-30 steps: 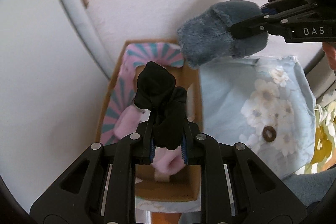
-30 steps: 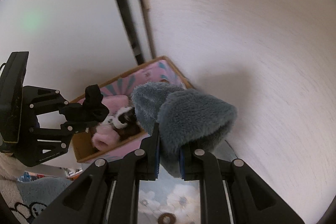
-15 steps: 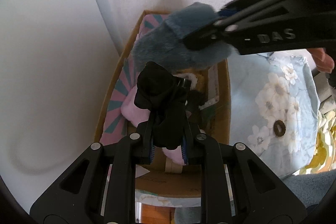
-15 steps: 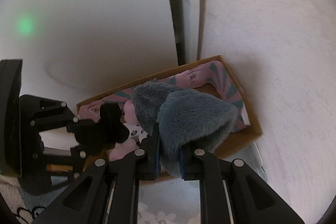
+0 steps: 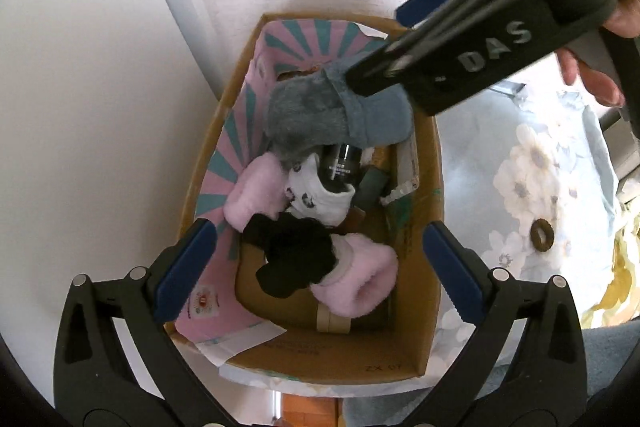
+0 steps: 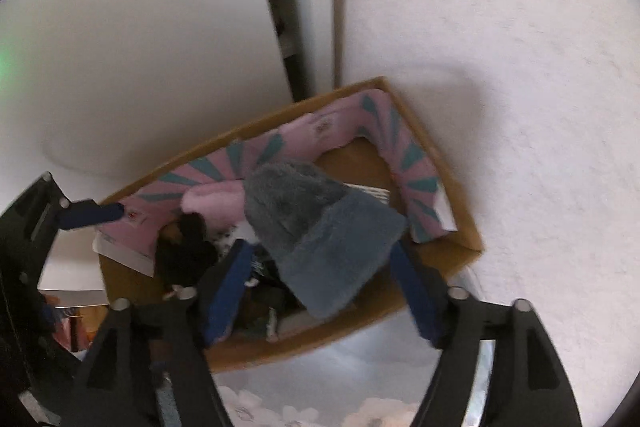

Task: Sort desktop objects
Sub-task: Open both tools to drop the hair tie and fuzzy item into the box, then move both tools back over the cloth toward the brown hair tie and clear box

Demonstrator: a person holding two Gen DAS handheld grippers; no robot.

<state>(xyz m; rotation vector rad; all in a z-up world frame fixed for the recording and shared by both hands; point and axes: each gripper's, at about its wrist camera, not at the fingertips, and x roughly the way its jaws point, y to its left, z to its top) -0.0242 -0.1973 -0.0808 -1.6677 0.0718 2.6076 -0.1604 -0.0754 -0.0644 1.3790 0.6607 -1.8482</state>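
A cardboard box (image 5: pixel 428 211) with a pink and teal liner stands against the wall; it also shows in the right wrist view (image 6: pixel 448 251). My left gripper (image 5: pixel 318 275) is open above its near end. A black sock (image 5: pixel 292 255) lies loose in the box on pink fluffy socks (image 5: pixel 356 287). My right gripper (image 6: pixel 320 287) is open over the box, and the grey fluffy slipper (image 6: pixel 316 227) lies between its fingers on the pile; the slipper also shows in the left wrist view (image 5: pixel 320 115). A white patterned sock (image 5: pixel 316 195) and a dark bottle (image 5: pixel 342 163) lie beneath it.
The box stands on a light blue floral cloth (image 5: pixel 532 187) with a small brown ring (image 5: pixel 541 235) on it. White walls stand close behind and left of the box. A person's hand (image 5: pixel 592 75) holds the right gripper.
Both grippers opened. The black sock dropped from the left gripper into the box. The grey slipper was let go and now rests in the box. Both grippers moved closer over the box.
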